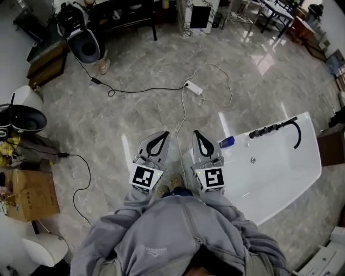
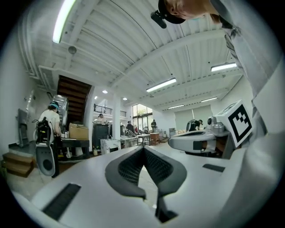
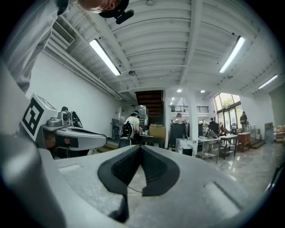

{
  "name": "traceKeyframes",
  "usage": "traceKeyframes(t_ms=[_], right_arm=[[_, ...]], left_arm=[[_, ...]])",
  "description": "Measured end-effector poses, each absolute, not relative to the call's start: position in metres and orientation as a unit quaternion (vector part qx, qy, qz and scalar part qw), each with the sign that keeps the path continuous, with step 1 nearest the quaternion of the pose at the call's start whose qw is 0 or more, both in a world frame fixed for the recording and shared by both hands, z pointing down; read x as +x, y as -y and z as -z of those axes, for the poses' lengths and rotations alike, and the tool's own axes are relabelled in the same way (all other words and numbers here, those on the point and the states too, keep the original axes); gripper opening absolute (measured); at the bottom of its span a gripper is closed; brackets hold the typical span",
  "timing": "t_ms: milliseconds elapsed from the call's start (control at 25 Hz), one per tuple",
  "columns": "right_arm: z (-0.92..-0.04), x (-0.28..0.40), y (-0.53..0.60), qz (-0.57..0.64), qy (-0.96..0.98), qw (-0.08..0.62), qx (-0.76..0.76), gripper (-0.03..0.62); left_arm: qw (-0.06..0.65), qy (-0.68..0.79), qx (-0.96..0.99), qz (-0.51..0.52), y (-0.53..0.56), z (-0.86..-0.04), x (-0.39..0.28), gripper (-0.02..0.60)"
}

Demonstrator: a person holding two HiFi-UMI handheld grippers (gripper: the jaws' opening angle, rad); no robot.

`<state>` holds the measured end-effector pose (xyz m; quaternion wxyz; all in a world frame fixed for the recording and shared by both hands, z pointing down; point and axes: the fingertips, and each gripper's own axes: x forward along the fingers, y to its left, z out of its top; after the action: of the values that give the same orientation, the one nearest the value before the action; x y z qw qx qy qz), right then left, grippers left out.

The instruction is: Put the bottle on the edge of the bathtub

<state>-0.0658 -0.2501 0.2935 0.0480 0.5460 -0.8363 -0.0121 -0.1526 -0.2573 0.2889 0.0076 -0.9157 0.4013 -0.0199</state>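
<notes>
A white bathtub [image 1: 308, 141] stands on the floor at the right in the head view. A small blue bottle [image 1: 226, 142] lies on its near-left rim, beside a row of black tap fittings [image 1: 272, 129]. My left gripper [image 1: 163, 133] and right gripper [image 1: 195, 133] are held side by side in front of my body, both pointing forward over the floor left of the bottle. In the left gripper view the left gripper [image 2: 143, 148] is shut with nothing between its jaws. The right gripper [image 3: 140, 147] is likewise shut and empty. Neither touches the bottle.
A white power strip [image 1: 193, 87] with trailing cables lies on the marble floor ahead. A cardboard box [image 1: 29, 194] and a white stool [image 1: 46, 249] sit at the left. Dark furniture [image 1: 124, 16] lines the far wall. People stand at distant tables [image 3: 132, 124].
</notes>
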Motion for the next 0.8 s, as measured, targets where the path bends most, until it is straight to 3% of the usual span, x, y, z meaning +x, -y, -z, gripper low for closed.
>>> traceKeyframes(t_ms=[360,800], right_arm=[[-0.270,-0.118,0.242,-0.011,0.873,0.024,0.487,0.002],[-0.247,-0.141,0.238,-0.011,0.885,0.003,0.465,0.002]], left_arm=[[0.021,-0.513,-0.858,0.013,0.237,-0.240,-0.223,0.005],[0.011,-0.545,-0.838,-0.007,0.225,-0.225,-0.241,0.005]])
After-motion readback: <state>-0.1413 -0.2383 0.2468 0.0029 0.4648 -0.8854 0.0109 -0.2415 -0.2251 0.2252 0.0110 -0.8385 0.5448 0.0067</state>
